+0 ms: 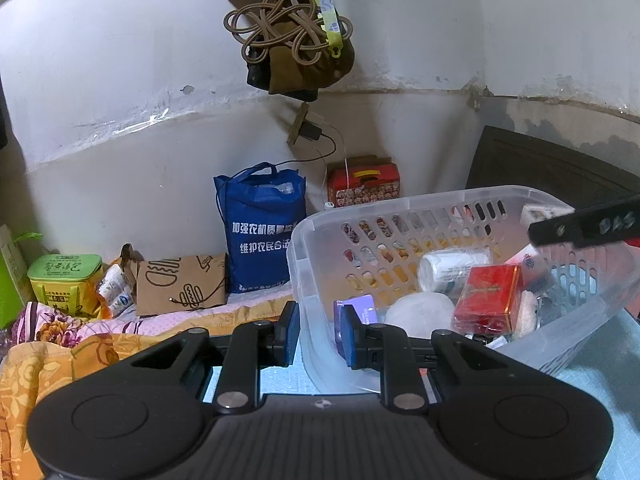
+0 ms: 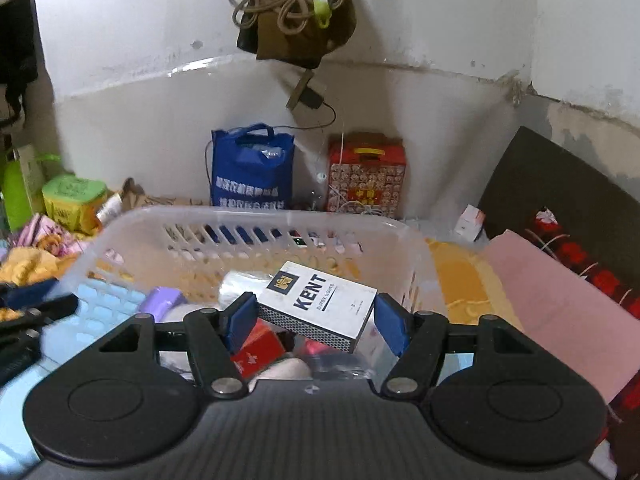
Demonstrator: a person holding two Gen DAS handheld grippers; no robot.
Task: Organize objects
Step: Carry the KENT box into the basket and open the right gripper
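The clear plastic basket [image 2: 416,240] stands on a light blue cloth [image 1: 600,380], with slotted walls and a rounded rim; several things lie inside it. In the left wrist view, a red box [image 1: 490,298] lies near the middle of the basket; a white roll [image 1: 450,270] lies at 11 o'clock from it, touching or nearly so; a pale round lump [image 1: 420,314] sits at 9 o'clock of the red box; a purple packet [image 1: 360,308] leans against the near wall of the basket.

The right gripper [image 2: 316,320] hangs over the basket; its blue fingers [image 2: 390,326] are spread and between them is a white cigarette box [image 2: 320,308] marked KENT, tilted, above the other contents; whether the pads touch the box cannot be told for sure.

The left gripper [image 1: 320,336] is at the near left corner of the basket; its fingers [image 1: 290,334] stand apart, one on each side of the basket wall, and whether they press on it cannot be told.

At 12 o'clock, against the wall, a blue bag [image 1: 264,236] stands upright; a red carton [image 1: 364,186] stands just beside it at 3 o'clock; a brown paper bag [image 1: 180,286] lies at its 9 o'clock; a green tin [image 1: 66,282] stands further left.
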